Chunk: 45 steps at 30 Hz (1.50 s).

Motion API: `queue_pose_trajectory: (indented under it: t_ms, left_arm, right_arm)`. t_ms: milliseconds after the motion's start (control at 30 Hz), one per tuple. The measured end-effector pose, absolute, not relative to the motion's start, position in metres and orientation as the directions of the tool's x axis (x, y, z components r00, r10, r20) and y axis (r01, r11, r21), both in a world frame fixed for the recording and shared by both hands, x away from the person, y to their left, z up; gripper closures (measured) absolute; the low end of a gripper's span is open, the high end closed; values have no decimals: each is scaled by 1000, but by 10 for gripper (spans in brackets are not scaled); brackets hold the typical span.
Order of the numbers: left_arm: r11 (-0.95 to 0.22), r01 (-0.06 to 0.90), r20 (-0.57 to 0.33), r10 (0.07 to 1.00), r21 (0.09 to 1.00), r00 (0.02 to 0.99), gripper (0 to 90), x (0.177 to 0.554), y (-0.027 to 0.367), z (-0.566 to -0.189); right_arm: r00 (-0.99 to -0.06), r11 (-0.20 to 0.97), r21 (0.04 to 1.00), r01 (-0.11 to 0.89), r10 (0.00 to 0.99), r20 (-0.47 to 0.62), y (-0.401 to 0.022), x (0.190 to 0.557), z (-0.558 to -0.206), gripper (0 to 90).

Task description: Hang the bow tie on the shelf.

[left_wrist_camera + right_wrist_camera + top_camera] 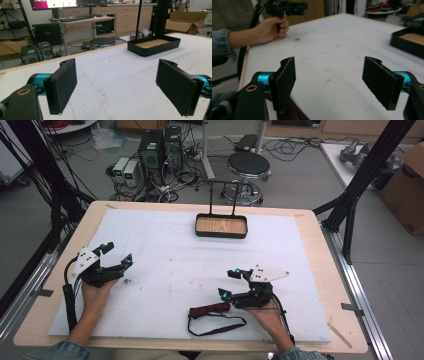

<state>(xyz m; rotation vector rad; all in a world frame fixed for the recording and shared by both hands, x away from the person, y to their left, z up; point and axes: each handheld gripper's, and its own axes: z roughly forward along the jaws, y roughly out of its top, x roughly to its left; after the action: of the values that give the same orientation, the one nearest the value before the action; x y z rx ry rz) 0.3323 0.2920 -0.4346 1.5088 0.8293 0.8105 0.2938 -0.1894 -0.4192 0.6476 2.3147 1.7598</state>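
Your right gripper (227, 283), lower right of the high view, has its flat black padded jaws apart, nothing between them. The dark red fabric pouch (210, 309) with a thin black strap loop lies just beside it, lower centre. Your left gripper (116, 254), left, gapes wide, empty. Black oblong tray (221, 233), wood-grain floor, sits top centre on the white foam mat (170, 260).

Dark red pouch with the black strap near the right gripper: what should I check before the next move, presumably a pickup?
1. Right gripper jaws apart, nothing between them: ok.
2. Dark red fabric pouch lying flat on the white mat: ok.
3. Jaws astride the pouch: not ok, it lies just beside one jaw.
4. Black strap free of the jaws: ok.
5. Black tray with wooden floor empty: ok.
6. Left gripper open, apart from the pouch: ok.
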Motion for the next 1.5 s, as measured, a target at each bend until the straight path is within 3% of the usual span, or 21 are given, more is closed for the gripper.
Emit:
queue_pose_trajectory:
  t_ms: [67,100,300,733,1067,1267,1500]
  left_arm:
    - [-72,55,34,862,996,506,175,332,292,-435]
    - [-73,55,35,861,996,507,174,332,292,-435]
    - [-73,57,34,862,996,505,175,332,292,-435]
    - [-74,60,34,863,995,505,174,332,292,-435]
    - [-73,63,31,863,995,504,174,333,292,-435]
    - [-72,66,29,863,995,505,175,333,293,-435]
    - [-73,69,28,861,995,507,175,333,292,-436]
  right_arm:
    - [-900,229,943,242,416,130,-186,293,-420,287]
    - [-917,262,935,238,377,128,-179,292,-422,337]
    - [-949,360,905,227,291,123,-169,290,-429,434]
    - [-971,535,819,209,211,111,-149,291,-441,578]
    - [-979,567,802,190,173,110,-146,289,-443,749]
    - [-975,557,809,187,204,85,-148,288,-441,772]
    - [-955,469,855,222,280,94,-162,293,-431,777]
